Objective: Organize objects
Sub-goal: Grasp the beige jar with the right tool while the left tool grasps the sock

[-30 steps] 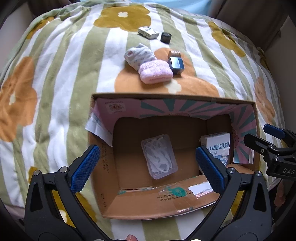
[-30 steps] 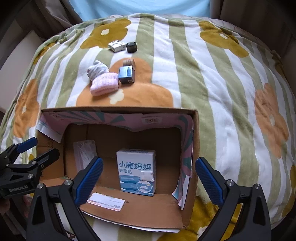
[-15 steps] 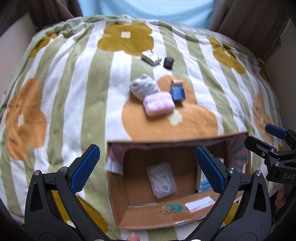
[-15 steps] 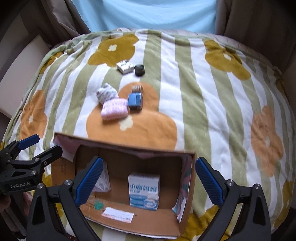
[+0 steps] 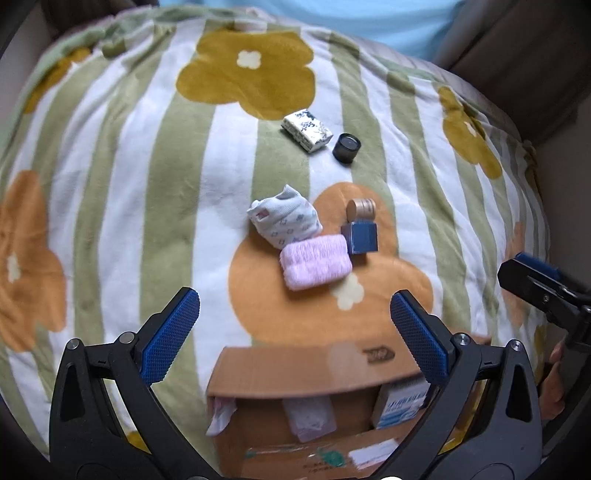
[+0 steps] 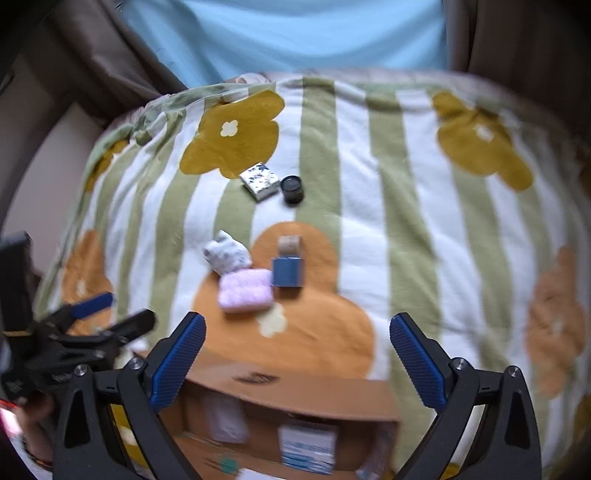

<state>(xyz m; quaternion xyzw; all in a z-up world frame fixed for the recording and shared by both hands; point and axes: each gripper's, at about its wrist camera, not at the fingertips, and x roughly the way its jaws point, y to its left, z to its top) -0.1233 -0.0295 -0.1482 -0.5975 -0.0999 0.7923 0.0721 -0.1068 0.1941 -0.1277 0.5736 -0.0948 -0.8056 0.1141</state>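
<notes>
A cardboard box (image 5: pixel 306 373) (image 6: pixel 295 384) sits on the striped flower blanket near me, holding a blue-white carton (image 5: pixel 400 408) (image 6: pixel 308 448) and a clear packet (image 5: pixel 310 419). Beyond it lie a pink folded cloth (image 5: pixel 316 262) (image 6: pixel 245 290), a patterned white sock bundle (image 5: pixel 284 221) (image 6: pixel 227 254), a blue box with a wooden cap (image 5: pixel 361 232) (image 6: pixel 287 271), a white printed pack (image 5: pixel 306 129) (image 6: pixel 259 181) and a small black jar (image 5: pixel 346 147) (image 6: pixel 292 188). My left gripper (image 5: pixel 295 338) and right gripper (image 6: pixel 297 362) are both open and empty, above the box's far wall.
The blanket (image 5: pixel 147 166) covers a bed that drops off at both sides. Brown curtains (image 6: pixel 517 37) and a light blue panel (image 6: pixel 288 33) stand behind it. The other gripper shows at each view's edge, at right (image 5: pixel 543 288) and at left (image 6: pixel 85 332).
Both grippers have risen and pulled back from inside the box; the views now tilt up over the blanket and the loose objects. Both stay open.
</notes>
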